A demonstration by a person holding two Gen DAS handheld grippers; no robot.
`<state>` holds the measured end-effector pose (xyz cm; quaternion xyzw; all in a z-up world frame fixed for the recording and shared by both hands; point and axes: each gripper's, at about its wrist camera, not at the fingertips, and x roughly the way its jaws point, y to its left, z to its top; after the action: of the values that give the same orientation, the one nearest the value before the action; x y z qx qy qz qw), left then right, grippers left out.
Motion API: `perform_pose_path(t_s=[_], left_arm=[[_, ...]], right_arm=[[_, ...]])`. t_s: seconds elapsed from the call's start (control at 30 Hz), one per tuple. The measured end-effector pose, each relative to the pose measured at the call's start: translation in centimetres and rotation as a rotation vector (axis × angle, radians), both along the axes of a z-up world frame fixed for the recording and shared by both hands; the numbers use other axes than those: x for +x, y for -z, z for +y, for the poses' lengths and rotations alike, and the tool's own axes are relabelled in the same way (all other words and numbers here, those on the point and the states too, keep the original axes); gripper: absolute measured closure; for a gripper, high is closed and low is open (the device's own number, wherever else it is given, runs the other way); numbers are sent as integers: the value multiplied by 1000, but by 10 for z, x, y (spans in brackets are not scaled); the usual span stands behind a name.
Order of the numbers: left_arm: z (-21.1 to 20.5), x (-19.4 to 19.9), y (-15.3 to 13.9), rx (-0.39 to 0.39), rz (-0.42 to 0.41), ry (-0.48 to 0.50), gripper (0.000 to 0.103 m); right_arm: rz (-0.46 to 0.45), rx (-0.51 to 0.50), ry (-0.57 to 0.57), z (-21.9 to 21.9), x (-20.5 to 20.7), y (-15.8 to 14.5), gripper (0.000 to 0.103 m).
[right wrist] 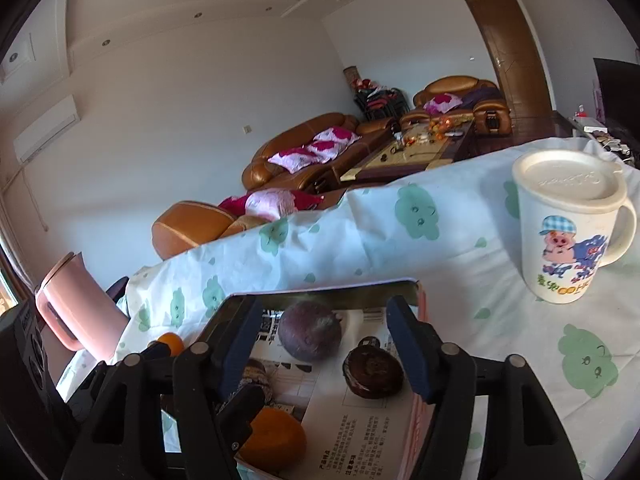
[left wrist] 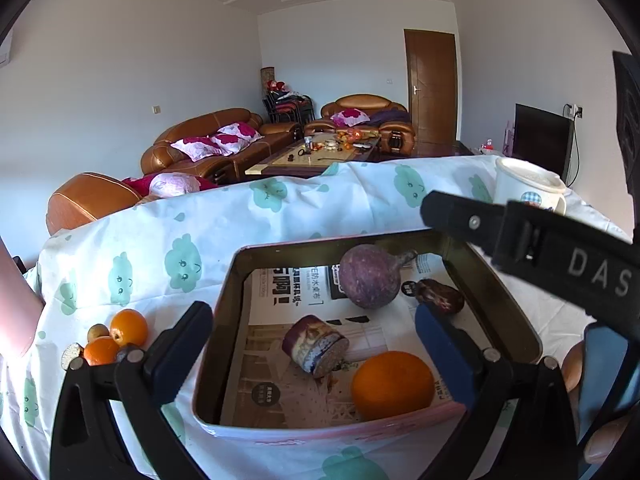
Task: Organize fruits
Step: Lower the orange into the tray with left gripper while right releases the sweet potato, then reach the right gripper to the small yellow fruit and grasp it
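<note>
both tools, left tool (left wrist: pixel 312 344) and right tool (right wrist: pixel 326 344), released over the tin (left wrist: pixel 224 304); loose oranges (left wrist: pixel 120 338) wait on the counter (left wrist: pixel 280 216).

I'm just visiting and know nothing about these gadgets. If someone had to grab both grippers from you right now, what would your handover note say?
Left gripper: open, empty, hovering over the tin tray.
Right gripper: open, empty, also above the tray.

In the tray, on its paper lining: one large orange, a round purple fruit, a dark shrivelled fruit and a cut purple chunk.

Still out on the tablecloth, left of the tray: two oranges and a few small brownish pieces beside them.

Done: four items are in. Left: probably the loose pile; the left gripper is nearer.

The lidded mug stands apart.
</note>
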<state>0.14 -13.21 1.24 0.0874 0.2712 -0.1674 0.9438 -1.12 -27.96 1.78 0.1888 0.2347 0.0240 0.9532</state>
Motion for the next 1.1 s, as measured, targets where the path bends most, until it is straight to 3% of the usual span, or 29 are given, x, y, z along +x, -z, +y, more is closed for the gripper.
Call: perform_pose_path(t_s=[0.13, 0.43, 0.73, 1.1], left_arm=[[11, -4, -5, -40, -36, -24, 0], [38, 4, -13, -54, -54, -113, 0], [97, 17, -12, -44, -67, -306, 0], [102, 18, 1, -11, -22, -290, 0]], right_arm=[[-40, -48, 70, -2, -7, -6, 31], [-88, -137, 153, 1, -18, -9, 31], [-118, -264, 176, 18, -24, -10, 30], [-119, -272, 227, 19, -34, -10, 30]])
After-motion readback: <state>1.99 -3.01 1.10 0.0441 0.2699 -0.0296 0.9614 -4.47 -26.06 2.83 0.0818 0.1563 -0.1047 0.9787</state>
